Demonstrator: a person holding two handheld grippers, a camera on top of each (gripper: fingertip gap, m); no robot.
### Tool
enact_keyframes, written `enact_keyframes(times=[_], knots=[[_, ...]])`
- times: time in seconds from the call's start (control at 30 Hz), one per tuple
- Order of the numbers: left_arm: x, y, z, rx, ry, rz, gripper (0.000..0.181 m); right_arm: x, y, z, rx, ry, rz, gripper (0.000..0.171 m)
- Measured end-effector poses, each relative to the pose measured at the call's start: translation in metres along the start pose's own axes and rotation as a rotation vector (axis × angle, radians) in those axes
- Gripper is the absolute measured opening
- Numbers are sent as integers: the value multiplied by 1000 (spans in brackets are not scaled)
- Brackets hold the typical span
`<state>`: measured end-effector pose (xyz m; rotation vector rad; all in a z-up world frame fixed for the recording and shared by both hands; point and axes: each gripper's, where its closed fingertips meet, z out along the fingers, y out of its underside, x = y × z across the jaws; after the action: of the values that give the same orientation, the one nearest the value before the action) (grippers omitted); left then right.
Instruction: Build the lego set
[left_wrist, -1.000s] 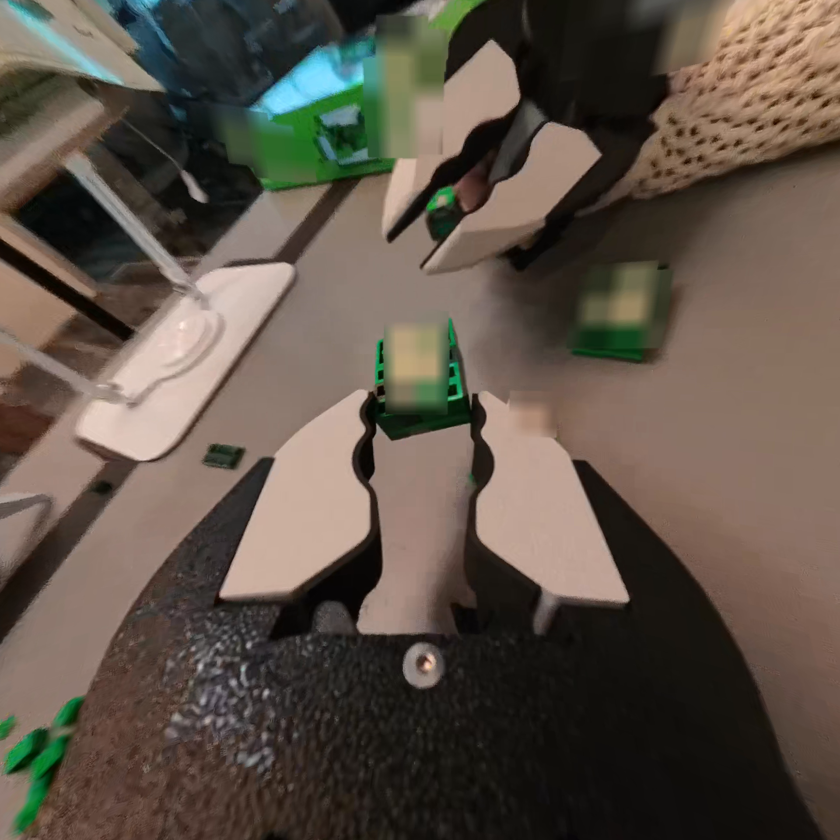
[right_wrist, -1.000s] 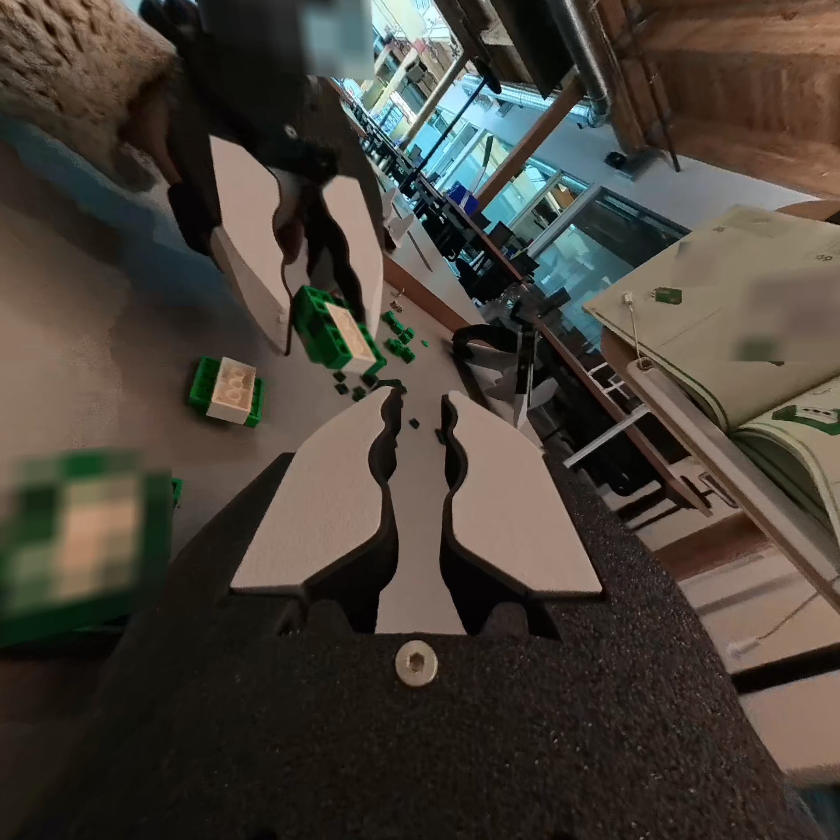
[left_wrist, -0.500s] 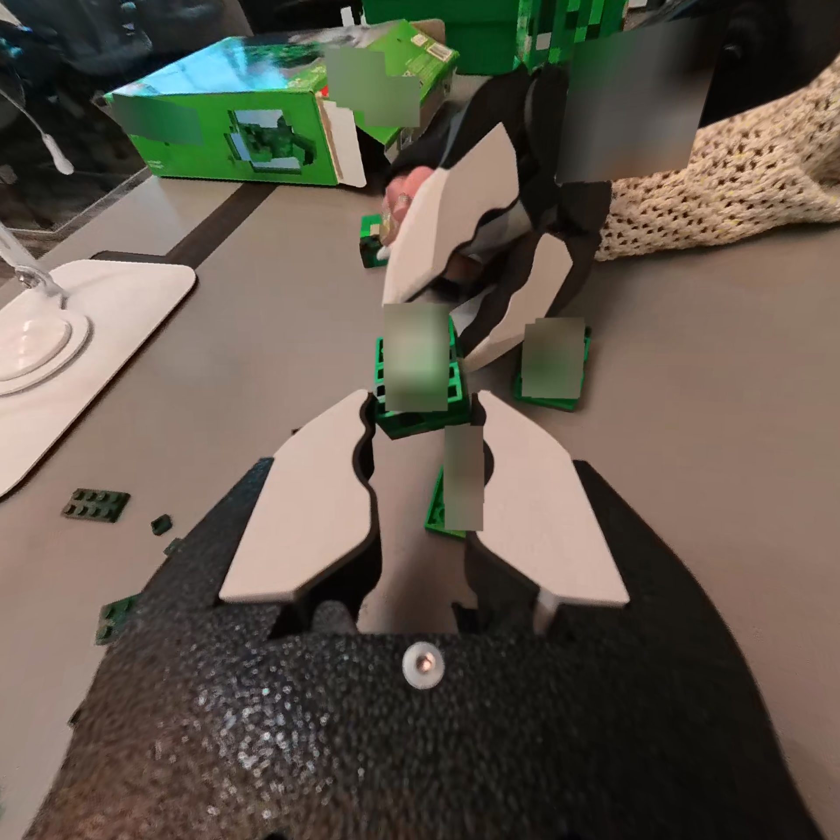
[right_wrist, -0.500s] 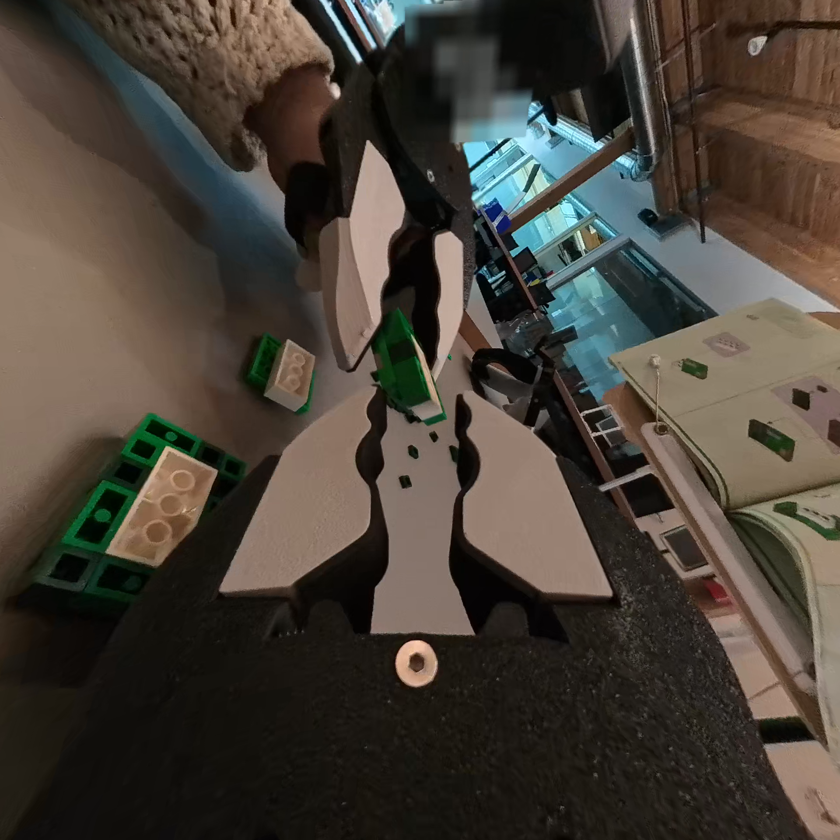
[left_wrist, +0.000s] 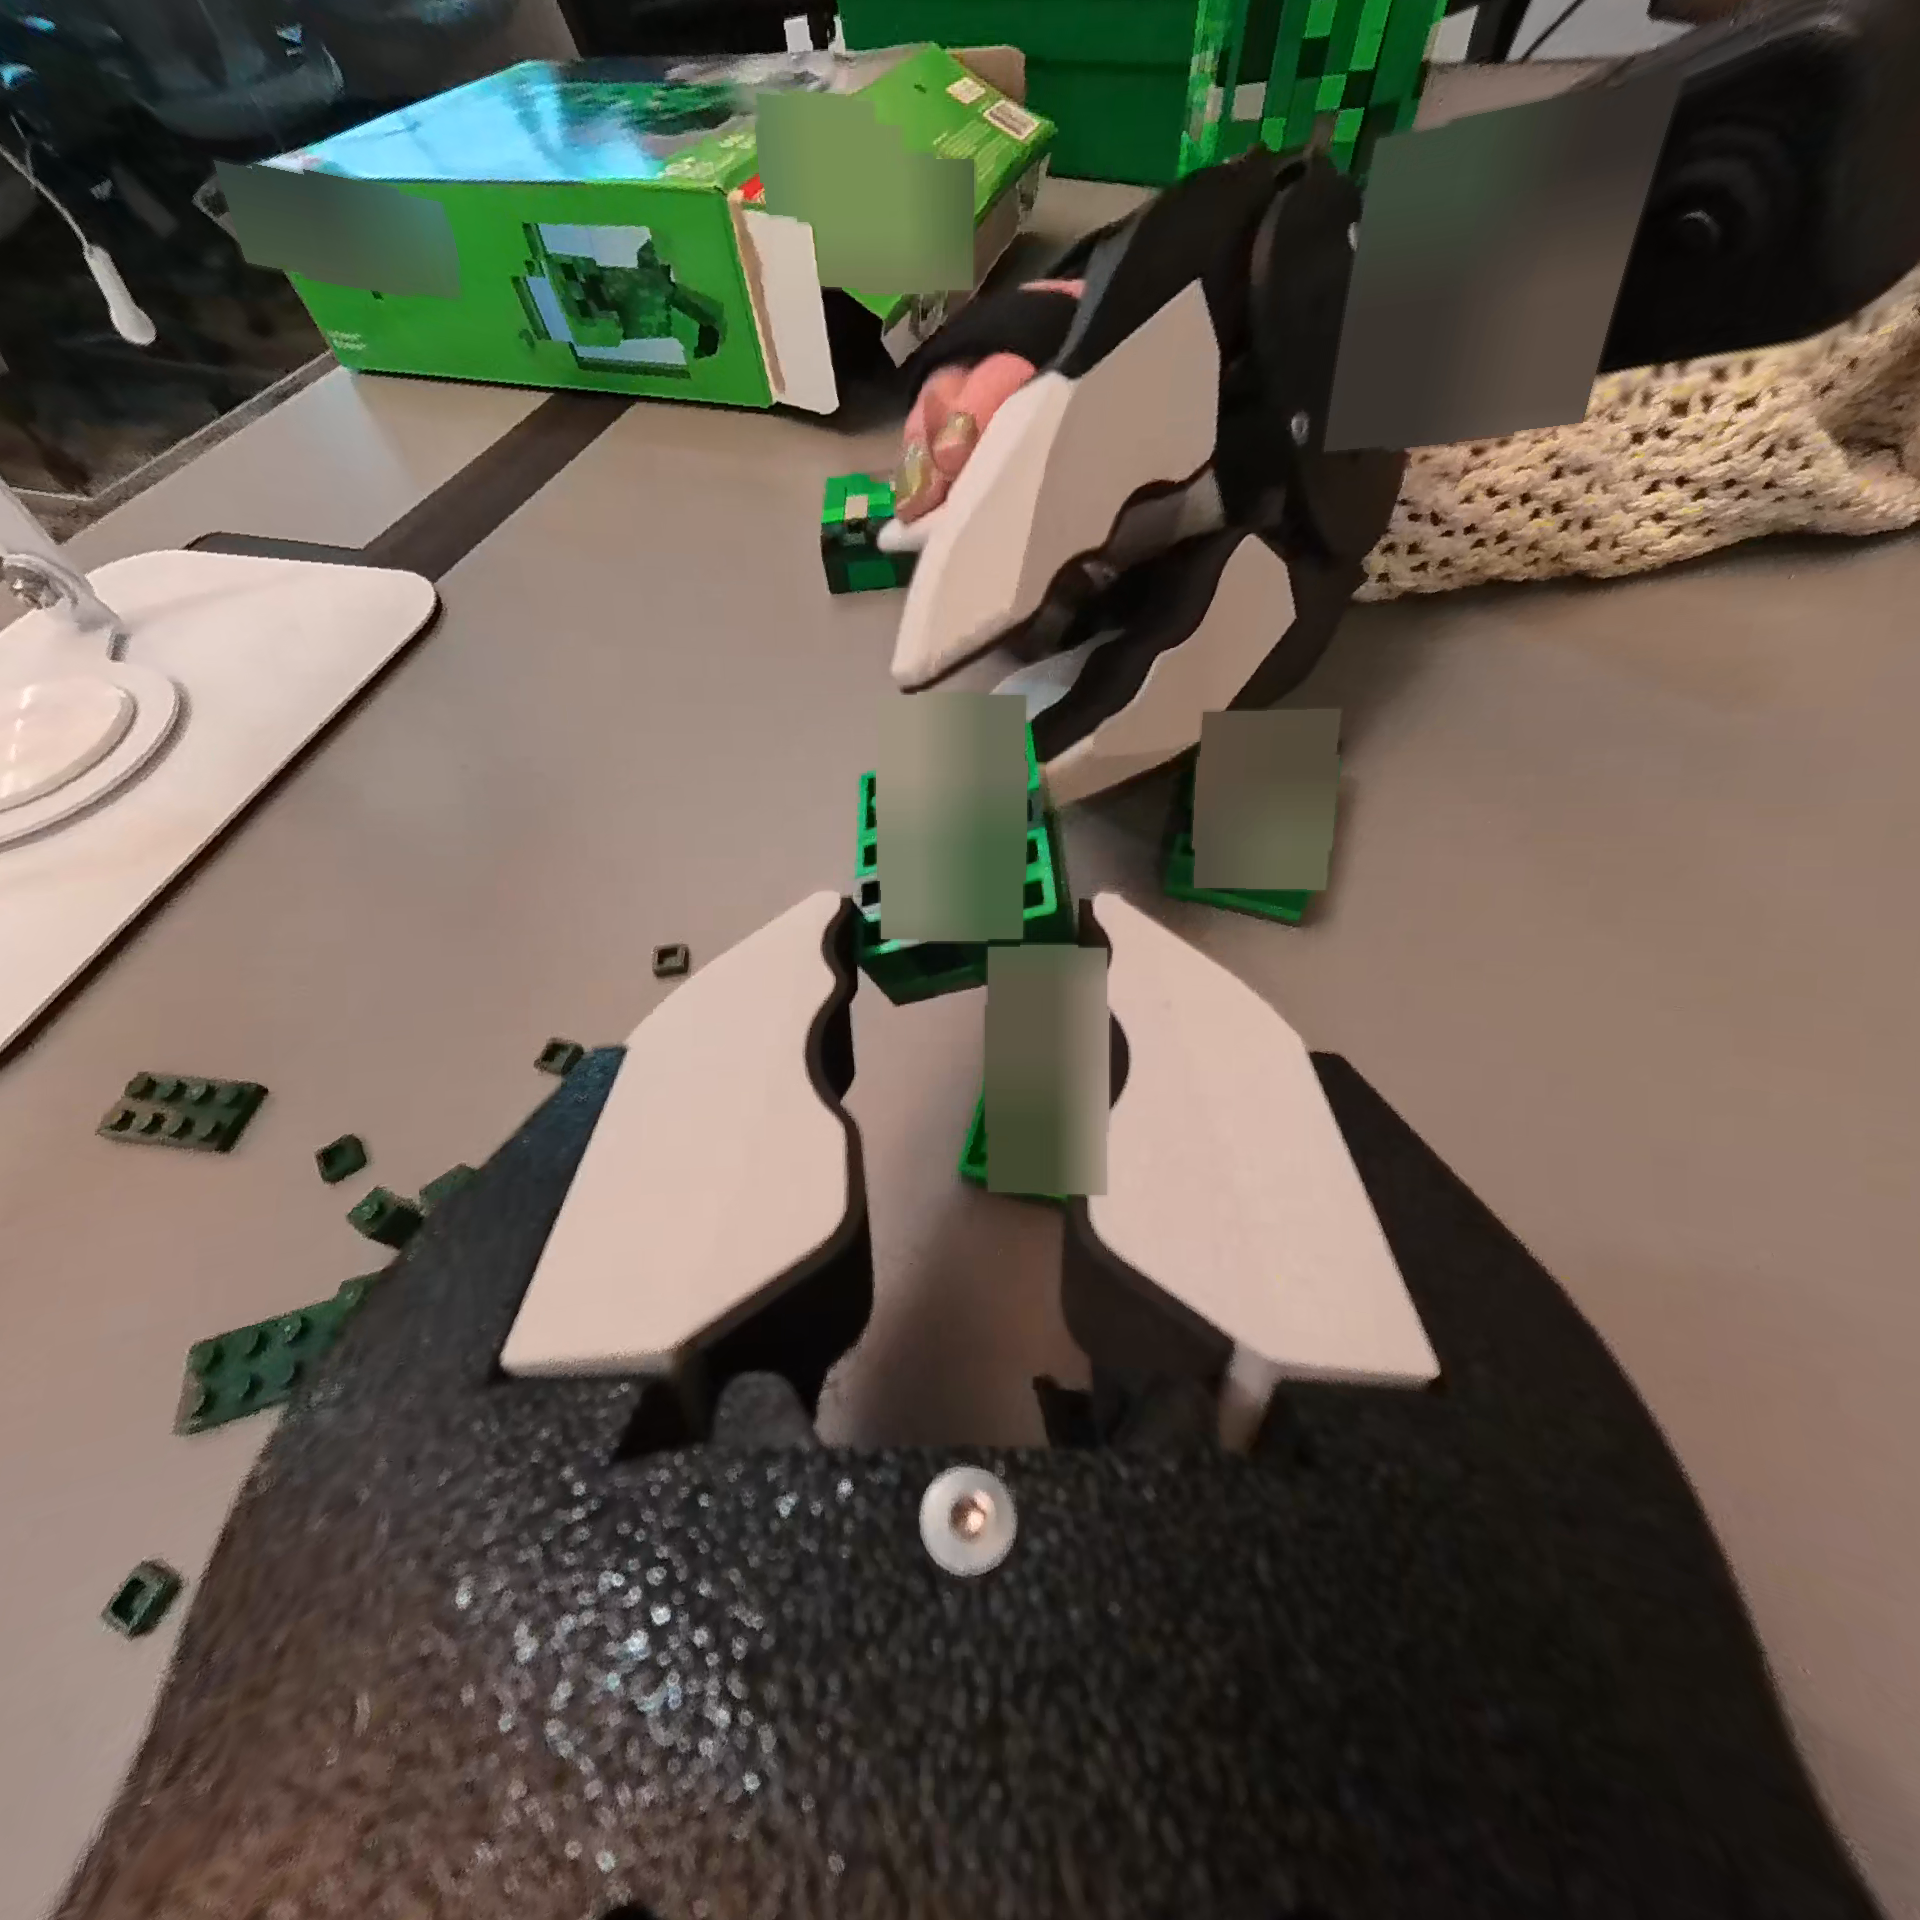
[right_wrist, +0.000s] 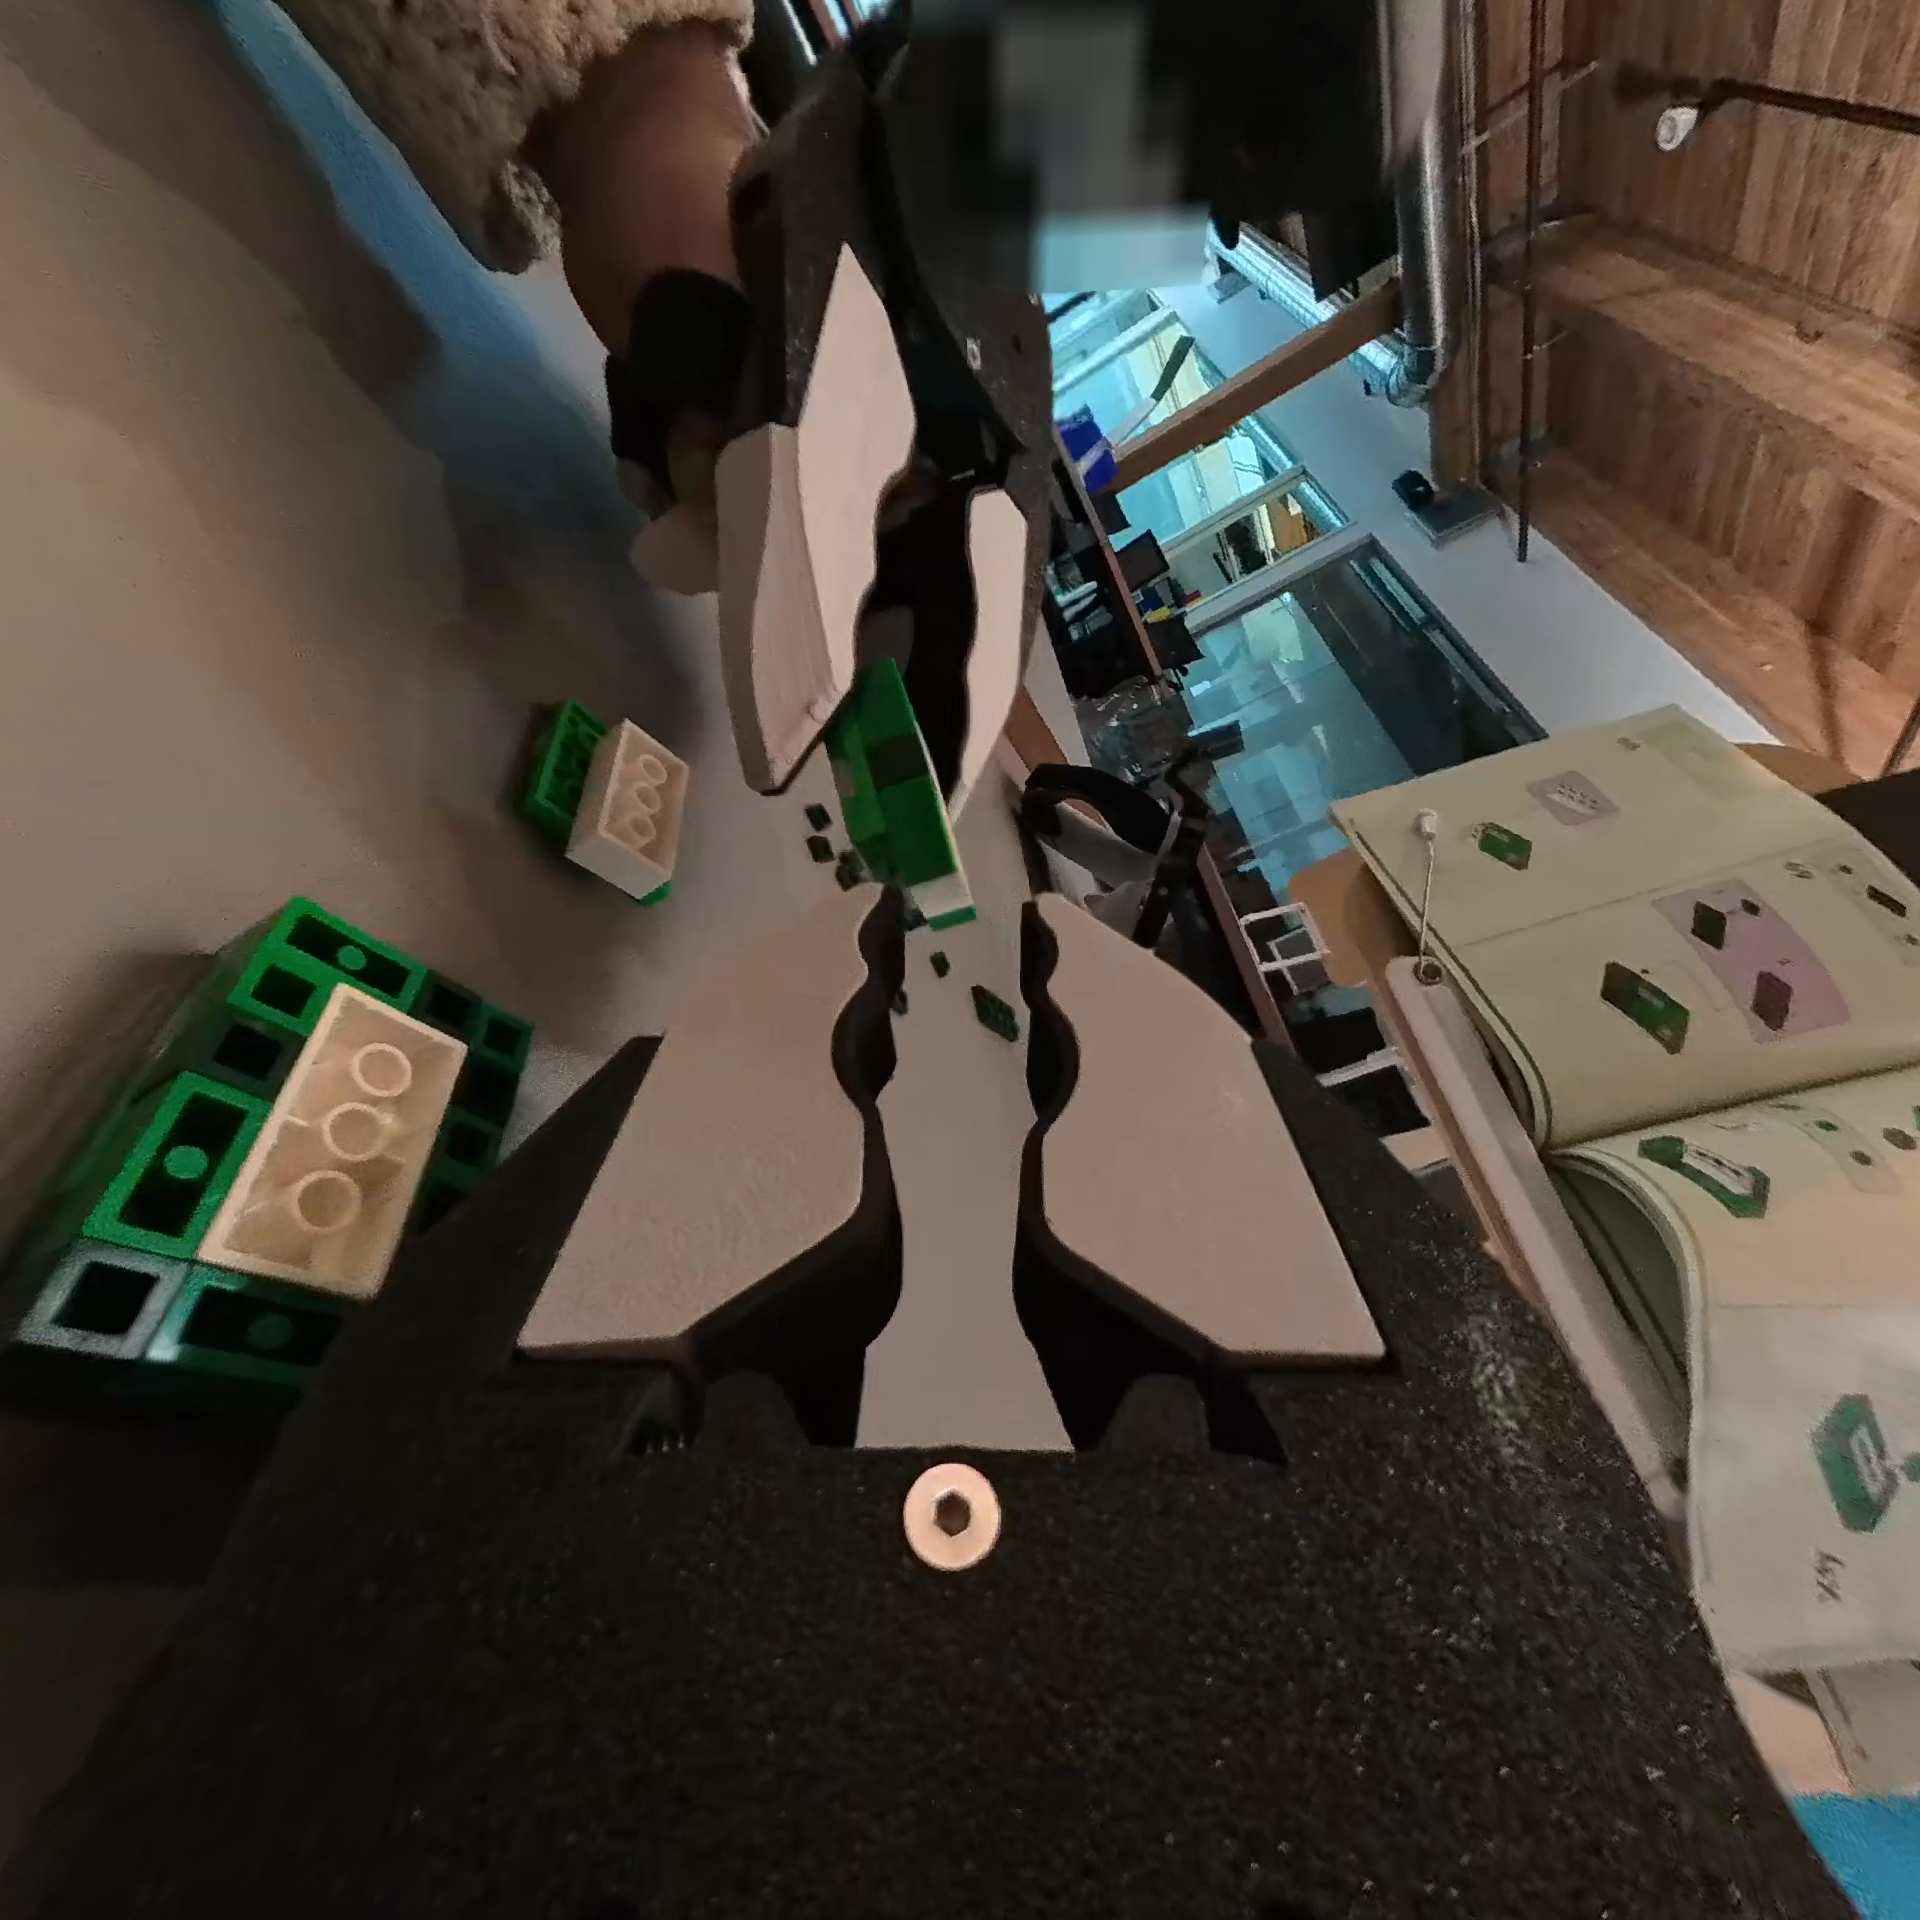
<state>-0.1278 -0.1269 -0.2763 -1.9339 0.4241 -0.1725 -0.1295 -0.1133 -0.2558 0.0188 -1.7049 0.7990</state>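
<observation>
My left gripper is shut on a green lego assembly with a white base and holds it above the grey table. A mosaic patch covers most of it in the left wrist view. The right wrist view shows the assembly edge-on between the left gripper's fingers. My right gripper is open and empty. It faces the left gripper, with its tips just short of the assembly. It also shows in the left wrist view, just behind the assembly.
Two green-and-white assemblies lie on the table. A small green block sits farther back. Loose dark green plates lie to the left. There is also a green box, a white stand base and an open instruction booklet. The grippers are tip to tip, or close to it.
The left gripper has swung to face the box, still holding the assembly. The right gripper has come down and closer to the assembly, and its fingers stand a little wider apart.
</observation>
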Motion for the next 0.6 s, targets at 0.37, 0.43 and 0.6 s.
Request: enact_keyframes(times=[0.37,0.43,0.6], knots=[[-6,-7,-9,79,7,-102,40,16,11,-2,-33,62,108,20],[-7,-8,-11,87,1,-107,40,15,12,-1,-40,59,101,20],[-13,-1,-14,52,-44,-81,40,22,18,-3,-69,100,122,17]])
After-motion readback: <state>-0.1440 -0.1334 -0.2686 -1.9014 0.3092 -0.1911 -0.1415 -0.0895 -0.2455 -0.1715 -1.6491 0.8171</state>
